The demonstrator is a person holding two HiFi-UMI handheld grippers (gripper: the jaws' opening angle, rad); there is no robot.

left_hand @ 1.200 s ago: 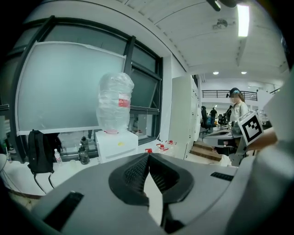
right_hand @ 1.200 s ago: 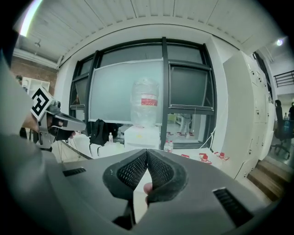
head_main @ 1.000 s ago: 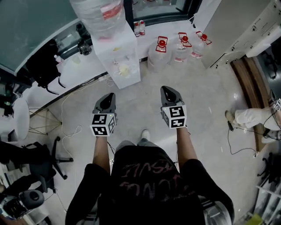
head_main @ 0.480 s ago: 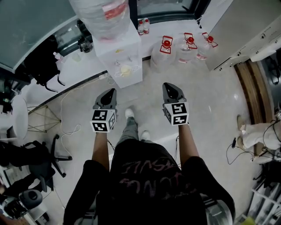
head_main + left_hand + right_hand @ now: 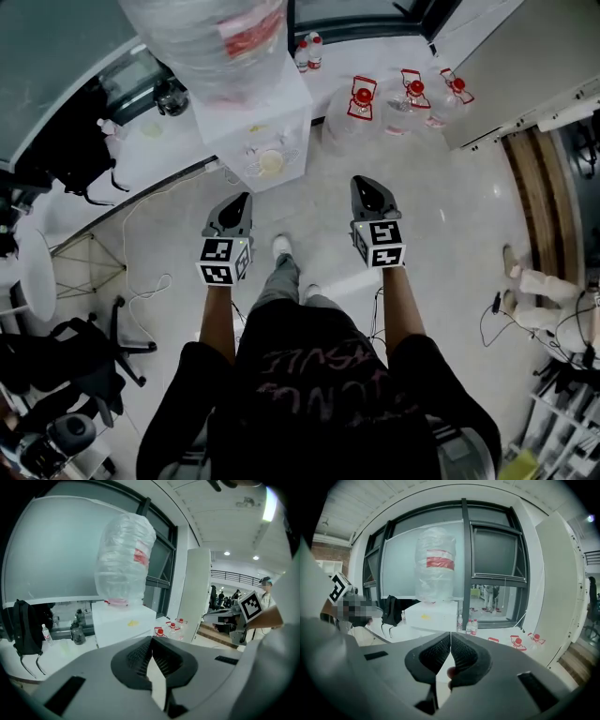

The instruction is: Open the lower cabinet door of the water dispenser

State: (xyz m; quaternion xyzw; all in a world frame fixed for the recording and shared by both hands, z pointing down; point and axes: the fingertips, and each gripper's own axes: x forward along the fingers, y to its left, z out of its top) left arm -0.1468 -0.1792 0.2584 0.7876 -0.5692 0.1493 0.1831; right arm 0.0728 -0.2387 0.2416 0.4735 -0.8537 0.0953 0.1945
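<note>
Pale, glossy floor (image 5: 441,216) fills the middle of the head view, with the person's dark shirt and bare forearms along the bottom. A black office chair (image 5: 94,342) stands at lower left, and another person's legs (image 5: 539,286) show at the right edge.

Just above the forearms, the left claw (image 5: 238,202) and right claw (image 5: 367,187) sit side by side near the centre, well apart, both aimed toward the top of the frame. A white shoe (image 5: 281,247) is on the floor between them. In its own view the left claw (image 5: 151,640) has its ribbed pads pressed together at the tips with nothing between them. The right claw (image 5: 450,635) is likewise closed tight and empty.

Beyond the claws, just above the left one, stands the white water dispenser (image 5: 272,112), touched by neither claw. A big clear bottle (image 5: 208,37) with a red label sits upside down on top of it. Its lower cabinet door is hidden from above, and the claw bodies cover it in both gripper views.

Right of the dispenser, three clear jugs (image 5: 361,108) with red caps stand in a row on the floor. Two small bottles (image 5: 309,52) stand farther back by the window. At upper left a white worktop (image 5: 183,141) runs beside the dispenser, with a black backpack (image 5: 80,155) at its edge.
</note>
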